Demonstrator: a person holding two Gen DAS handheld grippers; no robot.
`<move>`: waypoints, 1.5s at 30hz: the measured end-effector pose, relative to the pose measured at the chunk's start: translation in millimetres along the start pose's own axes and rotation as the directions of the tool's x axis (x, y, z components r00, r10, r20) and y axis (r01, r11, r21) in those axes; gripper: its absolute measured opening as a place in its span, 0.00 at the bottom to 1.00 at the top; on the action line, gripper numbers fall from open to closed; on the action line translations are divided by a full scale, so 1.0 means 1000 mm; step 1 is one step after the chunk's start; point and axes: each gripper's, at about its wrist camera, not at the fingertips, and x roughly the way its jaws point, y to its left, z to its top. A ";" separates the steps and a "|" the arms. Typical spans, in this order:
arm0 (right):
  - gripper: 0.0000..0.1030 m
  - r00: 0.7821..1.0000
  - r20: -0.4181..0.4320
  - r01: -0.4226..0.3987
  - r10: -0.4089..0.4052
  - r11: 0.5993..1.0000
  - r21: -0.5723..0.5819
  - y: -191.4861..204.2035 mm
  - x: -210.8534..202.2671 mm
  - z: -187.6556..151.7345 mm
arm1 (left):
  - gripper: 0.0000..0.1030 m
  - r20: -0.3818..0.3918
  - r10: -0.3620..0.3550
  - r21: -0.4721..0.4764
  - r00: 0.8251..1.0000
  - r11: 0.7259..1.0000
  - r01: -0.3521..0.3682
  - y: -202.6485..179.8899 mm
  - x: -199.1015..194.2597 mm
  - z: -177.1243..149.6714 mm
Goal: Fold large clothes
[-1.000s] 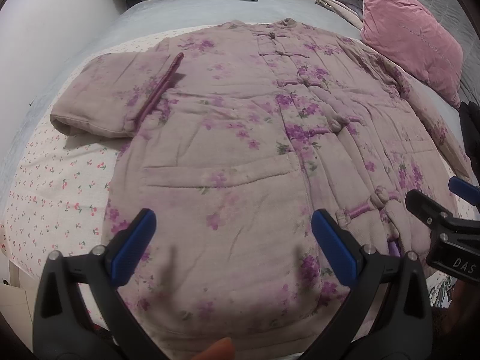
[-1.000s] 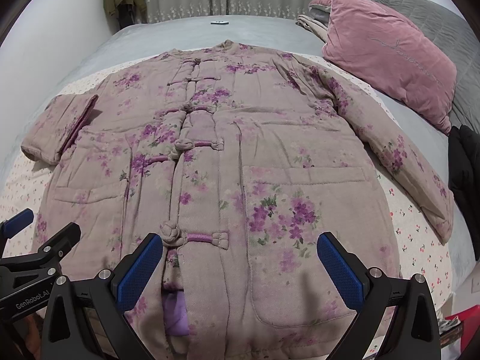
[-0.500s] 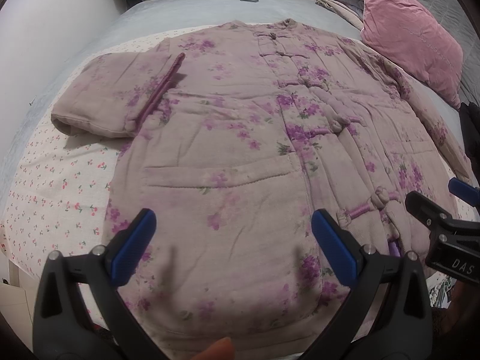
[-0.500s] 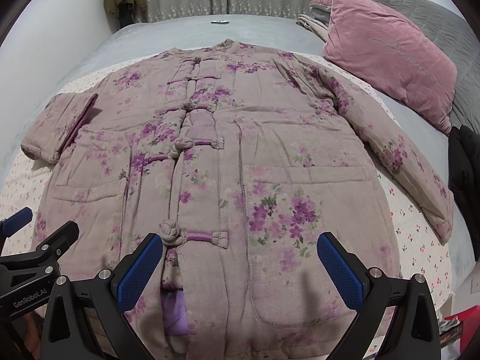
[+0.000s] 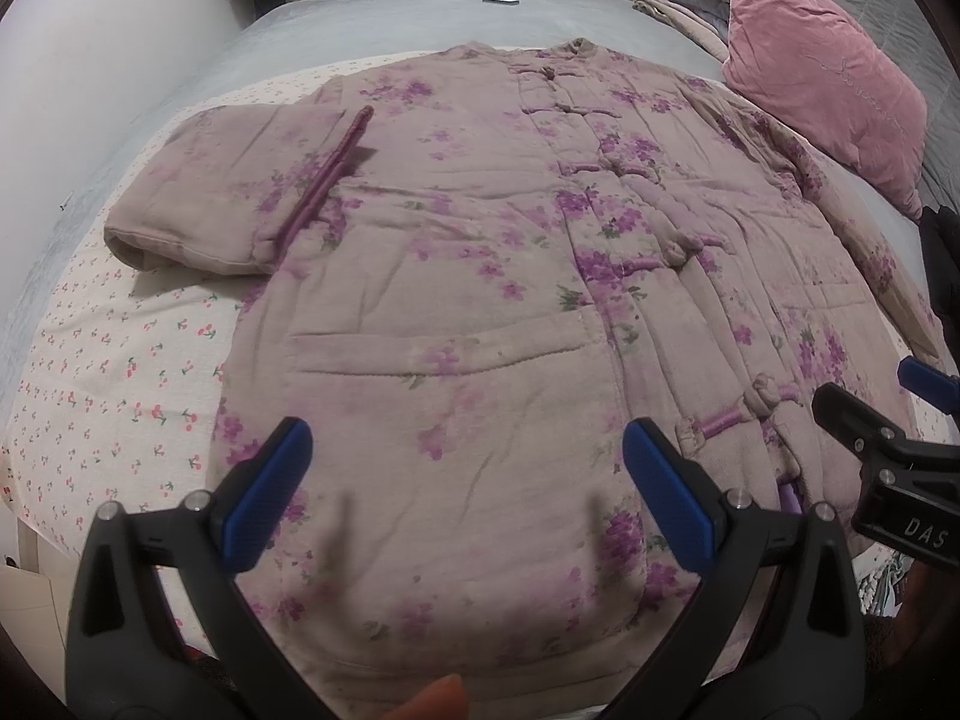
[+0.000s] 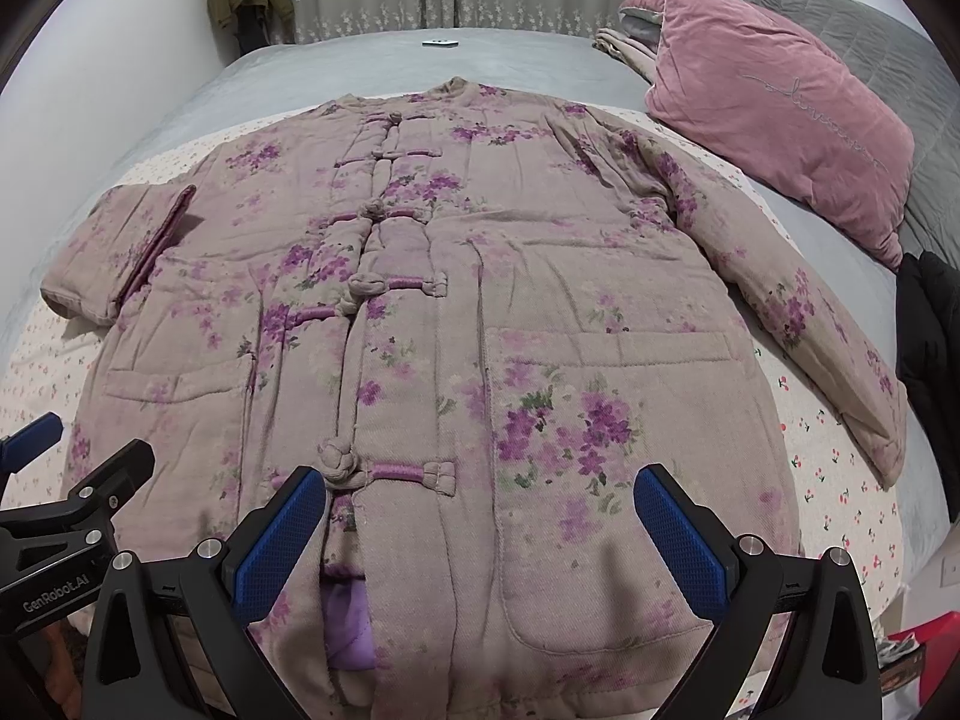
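A long padded mauve coat [image 5: 480, 276] with purple flowers and knot buttons lies flat, front up, on the bed; it also shows in the right wrist view [image 6: 480, 312]. Its left sleeve [image 5: 228, 204] is folded in over the body; its right sleeve [image 6: 798, 324] lies stretched out. My left gripper [image 5: 468, 498] is open and empty above the hem's left half. My right gripper [image 6: 480, 540] is open and empty above the hem near the lowest button [image 6: 336, 462]. Each gripper shows at the edge of the other's view.
The coat lies on a cherry-print sheet [image 5: 108, 372] over a grey bed [image 6: 336, 66]. A pink velvet pillow [image 6: 780, 132] and folded bedding are at the back right. A dark garment [image 6: 927, 348] lies at the right edge. A remote [image 6: 440, 43] lies far back.
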 end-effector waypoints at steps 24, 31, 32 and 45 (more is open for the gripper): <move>1.00 0.997 -0.013 -0.081 0.081 0.996 0.030 -0.077 -0.007 0.003 | 1.00 -0.076 -0.167 -0.103 0.983 0.982 0.159 0.062 0.016 -0.002; 1.00 0.989 -0.119 -0.077 0.087 0.993 0.088 -0.148 0.011 -0.011 | 1.00 -0.188 -0.045 -0.077 0.981 0.997 0.031 0.111 0.033 -0.025; 1.00 0.987 -0.124 -0.090 0.103 0.990 0.104 -0.161 0.014 -0.014 | 1.00 -0.205 -0.052 -0.071 0.977 0.997 0.039 0.115 0.038 -0.029; 1.00 0.956 -0.136 -0.227 0.261 0.948 0.223 -0.241 0.070 -0.055 | 1.00 -0.216 -0.328 -0.191 0.919 0.938 0.290 0.140 0.057 -0.074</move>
